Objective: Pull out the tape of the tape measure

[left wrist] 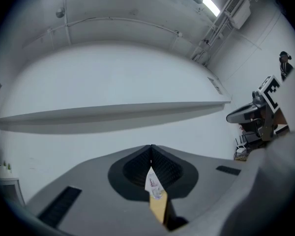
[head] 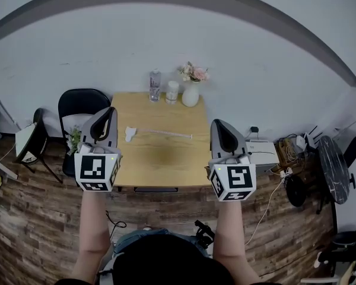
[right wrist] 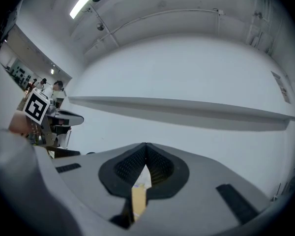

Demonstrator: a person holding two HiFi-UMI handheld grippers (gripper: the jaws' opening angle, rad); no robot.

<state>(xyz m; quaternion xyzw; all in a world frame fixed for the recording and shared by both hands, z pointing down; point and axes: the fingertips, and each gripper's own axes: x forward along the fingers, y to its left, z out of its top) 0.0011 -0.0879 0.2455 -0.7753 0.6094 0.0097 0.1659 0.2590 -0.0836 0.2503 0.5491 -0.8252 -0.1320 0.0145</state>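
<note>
**Two pairs of jaws shut, nothing held**

The left hand-held gripper [head: 108,113] and right hand-held gripper [head: 221,125] hang pressed together and empty over the wooden surface [head: 160,159]. The tape measure [head: 130,133] lies there between them, its tape [head: 166,133] extended.

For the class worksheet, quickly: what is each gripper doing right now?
Left gripper: closed, holding nothing.
Right gripper: closed, holding nothing.
</note>
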